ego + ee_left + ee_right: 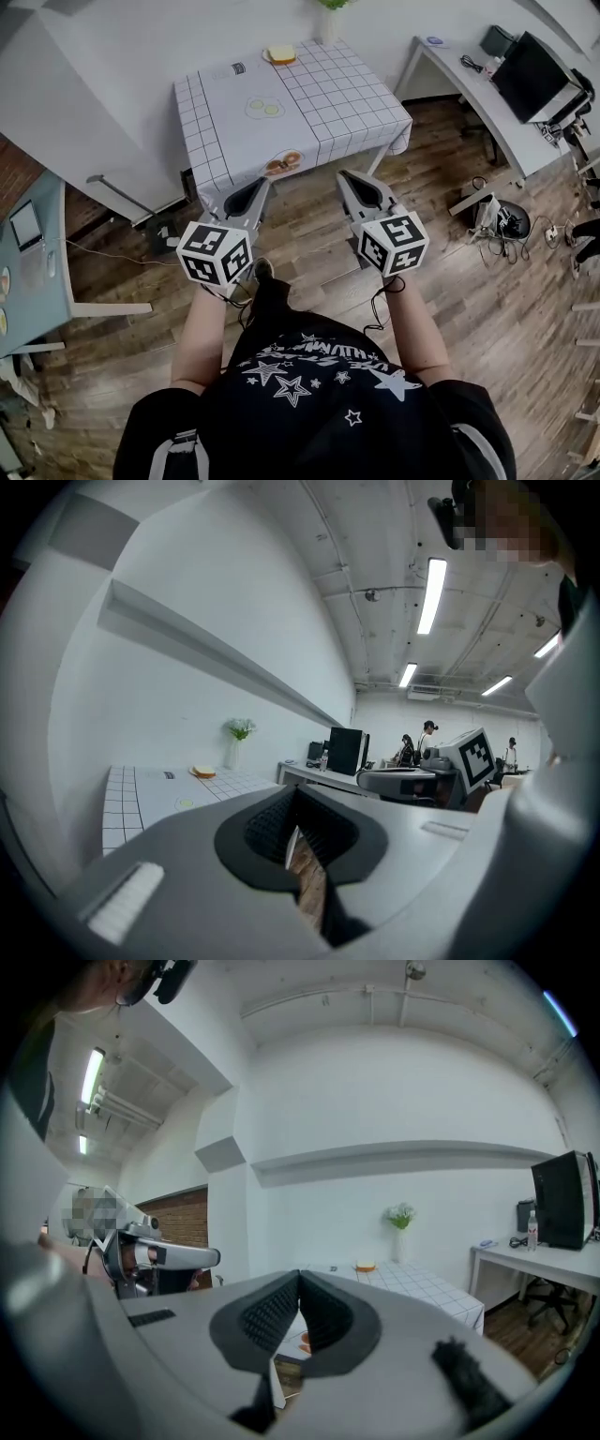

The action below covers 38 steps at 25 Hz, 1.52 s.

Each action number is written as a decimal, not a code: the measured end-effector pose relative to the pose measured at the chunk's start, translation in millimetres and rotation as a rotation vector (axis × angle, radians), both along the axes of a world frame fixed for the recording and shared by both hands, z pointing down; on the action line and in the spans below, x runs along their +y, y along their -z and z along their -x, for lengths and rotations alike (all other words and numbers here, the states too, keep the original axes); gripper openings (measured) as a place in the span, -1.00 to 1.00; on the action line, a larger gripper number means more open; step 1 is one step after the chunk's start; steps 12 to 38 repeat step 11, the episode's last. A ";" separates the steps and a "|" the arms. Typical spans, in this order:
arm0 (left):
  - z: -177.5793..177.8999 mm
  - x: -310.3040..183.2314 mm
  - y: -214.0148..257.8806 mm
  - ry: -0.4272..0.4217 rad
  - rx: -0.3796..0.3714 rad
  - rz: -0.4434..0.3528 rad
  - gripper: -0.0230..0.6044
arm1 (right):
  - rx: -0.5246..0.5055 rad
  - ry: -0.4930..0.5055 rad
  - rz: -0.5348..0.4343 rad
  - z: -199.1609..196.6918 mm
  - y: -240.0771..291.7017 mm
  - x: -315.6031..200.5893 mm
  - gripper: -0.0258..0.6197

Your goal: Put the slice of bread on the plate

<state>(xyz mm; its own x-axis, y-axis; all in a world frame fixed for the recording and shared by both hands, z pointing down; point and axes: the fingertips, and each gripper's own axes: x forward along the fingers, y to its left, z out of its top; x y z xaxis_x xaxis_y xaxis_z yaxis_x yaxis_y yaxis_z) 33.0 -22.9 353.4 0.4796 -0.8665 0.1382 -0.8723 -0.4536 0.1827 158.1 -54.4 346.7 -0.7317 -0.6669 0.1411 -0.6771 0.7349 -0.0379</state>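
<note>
While the left gripper (pixel 261 186) and right gripper (pixel 345 176) hang short of the counter (pixel 225 122) — jaws pressed together, empty — the bread (pixel 280 54) sits at its far edge, so a reach with unopened jaws could shove it off the back.

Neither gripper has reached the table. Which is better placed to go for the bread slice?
Right, narrowly. Both the right gripper and left gripper are shut, empty and short of the table. The bread slice at its far edge lies closer to the right gripper's pointing line.
</note>
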 end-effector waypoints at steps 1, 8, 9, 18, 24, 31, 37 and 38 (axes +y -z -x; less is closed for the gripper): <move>-1.9 4.7 1.1 0.002 -0.004 0.001 -0.90 | -0.008 0.000 0.000 -1.8 1.2 3.5 -0.87; -8.5 20.9 5.1 0.011 -0.011 -0.006 -0.90 | -0.035 0.025 -0.011 0.1 3.4 22.3 -0.87; -9.6 22.5 4.9 0.010 -0.009 -0.007 -0.90 | -0.038 0.026 -0.009 0.2 2.1 23.6 -0.87; -11.7 26.1 4.3 0.009 -0.004 -0.009 -0.90 | -0.046 0.026 -0.002 0.4 -0.7 25.7 -0.87; -11.7 26.1 4.3 0.009 -0.004 -0.009 -0.90 | -0.046 0.026 -0.002 0.4 -0.7 25.7 -0.87; -11.7 26.1 4.3 0.009 -0.004 -0.009 -0.90 | -0.046 0.026 -0.002 0.4 -0.7 25.7 -0.87; -11.7 26.1 4.3 0.009 -0.004 -0.009 -0.90 | -0.046 0.026 -0.002 0.4 -0.7 25.7 -0.87; -11.7 26.1 4.3 0.009 -0.004 -0.009 -0.90 | -0.046 0.026 -0.002 0.4 -0.7 25.7 -0.87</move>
